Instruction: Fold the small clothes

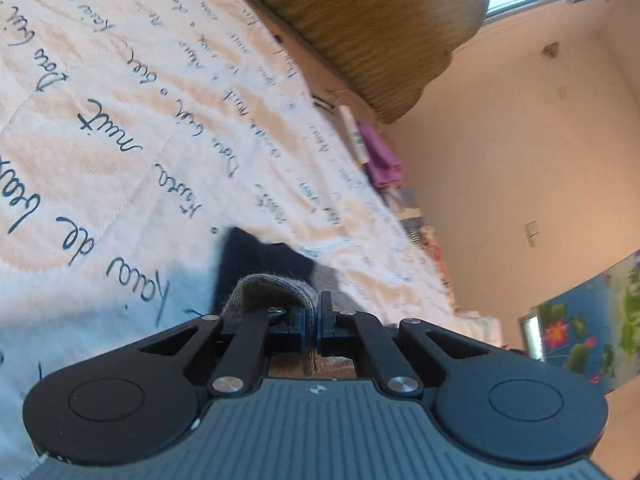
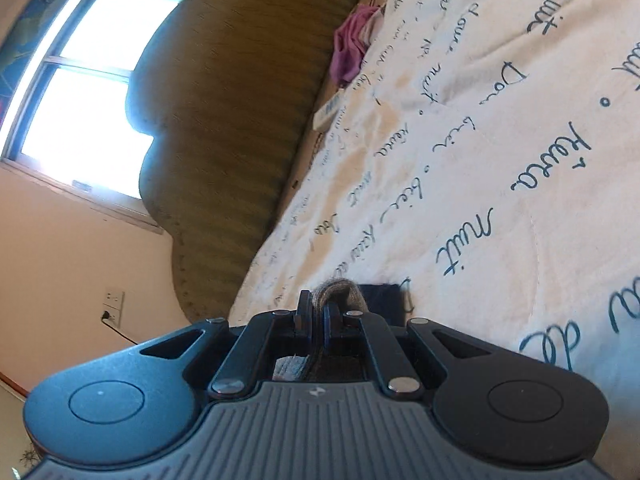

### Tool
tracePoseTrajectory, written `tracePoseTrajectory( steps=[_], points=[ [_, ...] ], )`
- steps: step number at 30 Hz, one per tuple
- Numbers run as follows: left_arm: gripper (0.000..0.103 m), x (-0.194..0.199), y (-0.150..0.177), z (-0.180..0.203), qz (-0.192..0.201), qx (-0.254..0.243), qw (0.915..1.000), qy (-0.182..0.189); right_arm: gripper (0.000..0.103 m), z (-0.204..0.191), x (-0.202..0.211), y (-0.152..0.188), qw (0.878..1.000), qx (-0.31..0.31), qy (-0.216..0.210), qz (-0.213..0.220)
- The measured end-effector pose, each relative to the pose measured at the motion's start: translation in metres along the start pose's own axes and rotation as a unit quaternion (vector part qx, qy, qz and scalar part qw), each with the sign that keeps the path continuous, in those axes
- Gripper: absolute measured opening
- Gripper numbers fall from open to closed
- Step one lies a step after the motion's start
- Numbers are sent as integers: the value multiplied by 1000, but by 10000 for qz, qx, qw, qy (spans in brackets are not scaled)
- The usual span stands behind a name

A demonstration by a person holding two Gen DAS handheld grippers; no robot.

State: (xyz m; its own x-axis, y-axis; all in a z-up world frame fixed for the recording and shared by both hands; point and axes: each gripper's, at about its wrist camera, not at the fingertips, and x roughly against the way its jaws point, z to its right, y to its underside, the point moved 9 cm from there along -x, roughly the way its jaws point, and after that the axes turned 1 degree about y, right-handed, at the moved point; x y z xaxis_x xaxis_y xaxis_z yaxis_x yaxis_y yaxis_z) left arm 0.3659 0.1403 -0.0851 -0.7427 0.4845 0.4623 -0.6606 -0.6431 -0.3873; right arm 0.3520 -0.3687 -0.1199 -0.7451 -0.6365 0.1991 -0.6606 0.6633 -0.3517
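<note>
You've got both grippers, left (image 1: pixel 316 312) & right (image 2: pixel 316 312), pinched nearly closed on the small grey knit garment (image 1: pixel 272 292), w/ fabric bunched between the jaws. It's held up over the white script-printed quilt (image 1: pixel 120 128), prob. so it hangs free for folding. The dark navy cloth (image 1: pixel 256 256) lies on the quilt just beyond.

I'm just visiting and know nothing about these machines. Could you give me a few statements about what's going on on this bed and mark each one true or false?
1. Both tongs are shut on grey knitted fabric. True: the left tongs and the right tongs each pinch a grey knit garment.
2. The bedspread is plain, without print. False: it is white with dark handwritten-style words.
3. A purple cloth lies near the brown headboard. True.
4. The window is covered by a closed curtain. False: bright daylight comes through the bare panes.
5. A dark piece of fabric lies on the bed beyond the left tongs. True.
</note>
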Motion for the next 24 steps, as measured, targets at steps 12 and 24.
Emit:
tracePoseTrajectory(
  steps=[12,24],
  points=[
    [80,40,-32,32,923,-1577,9831,-104,75,-13,6,-30,9987,457,-199,37],
    [56,-57,-12,19,-314,-2885,9444,-1546,74,-23,-76,-5,9355,2937,1523,-1239]
  ],
)
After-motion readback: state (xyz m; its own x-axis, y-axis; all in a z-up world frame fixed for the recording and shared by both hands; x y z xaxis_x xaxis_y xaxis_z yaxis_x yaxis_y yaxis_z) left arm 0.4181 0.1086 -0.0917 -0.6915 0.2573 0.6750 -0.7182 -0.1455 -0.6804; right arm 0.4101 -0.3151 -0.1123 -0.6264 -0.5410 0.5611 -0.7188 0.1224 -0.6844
